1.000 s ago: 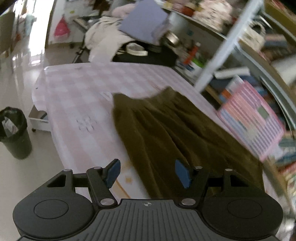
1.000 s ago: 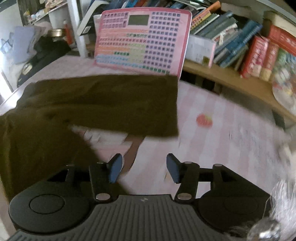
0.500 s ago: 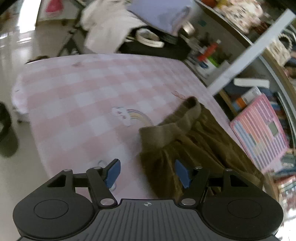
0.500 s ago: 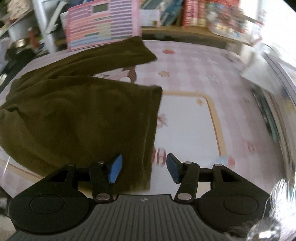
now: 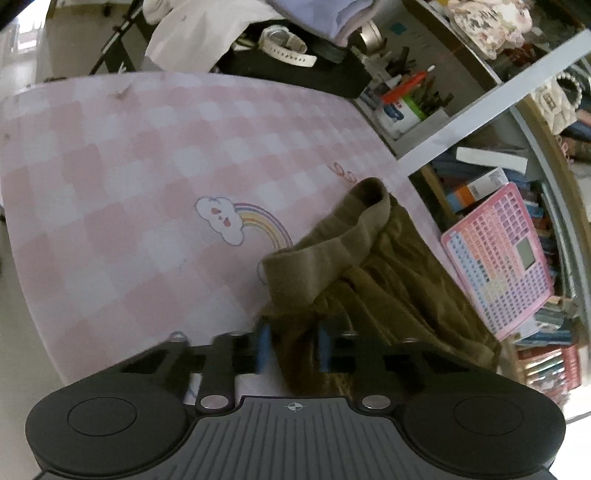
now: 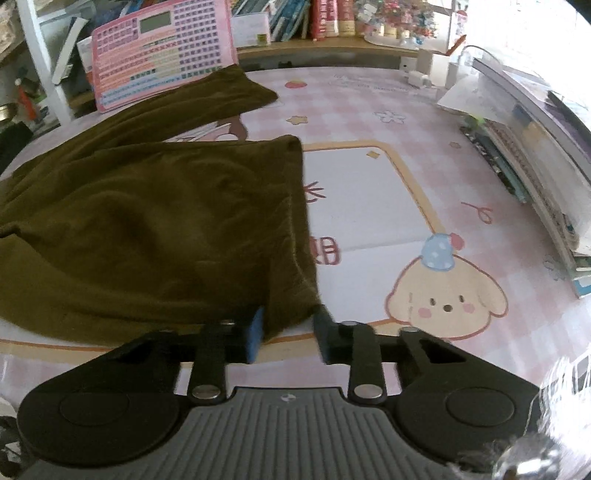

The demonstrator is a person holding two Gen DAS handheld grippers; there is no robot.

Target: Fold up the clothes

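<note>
- Left gripper (image 5: 291,347): its jaws are closing, with olive cloth of the trousers (image 5: 373,295) bunched between the blue pads (image 5: 263,345); the pads look to be pressing on it, just below the waistband (image 5: 332,247).
- Right gripper (image 6: 288,334): its jaws are closing too, with the near corner of a trouser leg (image 6: 166,229) between them; the cloth fills the gap from pad to pad.
- Only the left view shows the waistband end: a ribbed band, folded over and rumpled, beside a cloud-and-rainbow print (image 5: 236,221) on the pink checked mat (image 5: 110,177).
- Only the right view shows the leg ends: the near leg lies flat and broad out from the gripper, and the second leg (image 6: 207,96) stretches farther off towards a pink keyboard toy (image 6: 162,51). A puppy print (image 6: 447,295) on the mat lies right of the gripper, clear of the cloth.
- The toy appears in both views, leaning at the mat's far edge just past the trousers.
- Shelves of books (image 6: 332,18) stand behind it.
</note>
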